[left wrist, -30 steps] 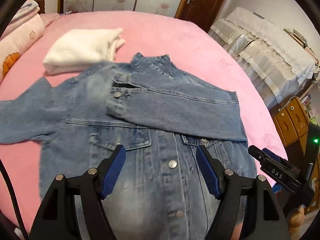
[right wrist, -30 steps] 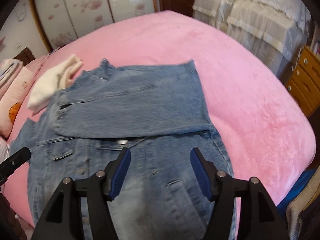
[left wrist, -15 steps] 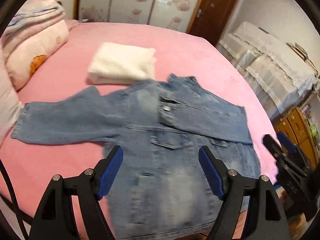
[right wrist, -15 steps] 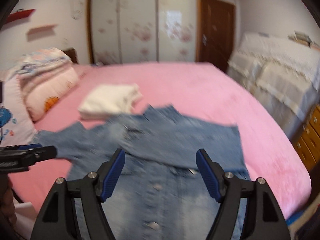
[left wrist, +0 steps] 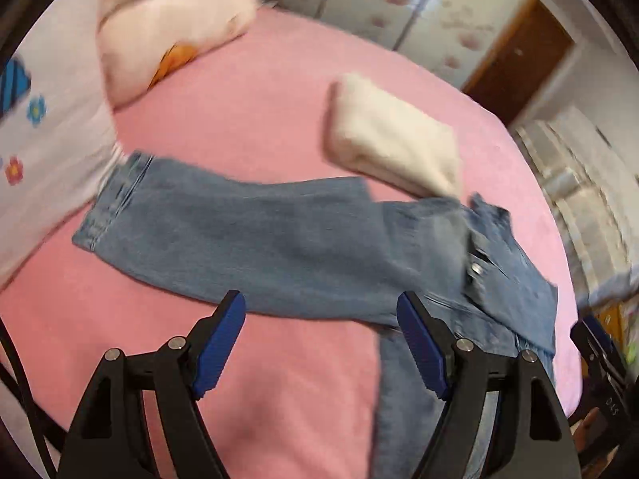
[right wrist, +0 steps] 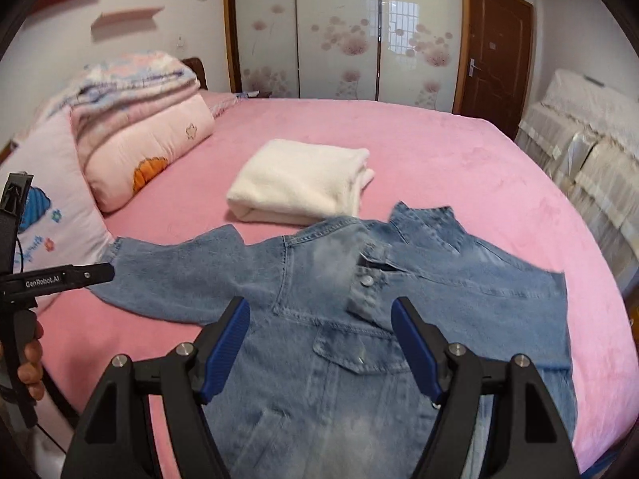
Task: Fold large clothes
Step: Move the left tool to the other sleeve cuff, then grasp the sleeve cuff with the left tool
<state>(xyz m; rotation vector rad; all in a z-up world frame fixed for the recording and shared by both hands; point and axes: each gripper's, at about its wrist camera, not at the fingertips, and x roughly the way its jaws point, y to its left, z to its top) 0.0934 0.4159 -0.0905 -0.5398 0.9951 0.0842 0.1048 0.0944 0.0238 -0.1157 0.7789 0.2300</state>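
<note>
While the right wrist view takes in the whole denim jacket point(right wrist: 359, 319) lying front-up on the pink bed point(right wrist: 459, 151), the left wrist view is blurred and shows mainly the jacket's outstretched sleeve point(left wrist: 247, 239), with only a strip of the jacket body at the right. In the right wrist view one sleeve is folded across the chest, its buttoned cuff point(right wrist: 367, 279) just below the collar point(right wrist: 427, 223), and the outstretched sleeve reaches from the jacket toward the patterned pillow point(right wrist: 52, 199) at the left edge of the bed. A folded white garment point(right wrist: 299, 183) lies on the bed just beyond the jacket's collar, touching or nearly touching it; which, the views do not settle. Folded pink quilts point(right wrist: 139, 119) are stacked farther from the jacket, by the pillow. Only the right wrist view shows the floral wardrobe doors point(right wrist: 339, 28) and brown door point(right wrist: 495, 48) sharply.

The left gripper point(left wrist: 321, 343) hovers with its jaws spread wide and nothing between them, above the bed just below the outstretched sleeve and clear of the jacket. In the right wrist view it shows at the left edge, held by a hand point(right wrist: 30, 363), its tip near the sleeve's cuff end. The right gripper point(right wrist: 319, 343) has just been opening; its jaws stand wide above the jacket's chest pocket, with no cloth pinched between its blue pads point(right wrist: 225, 343).
</note>
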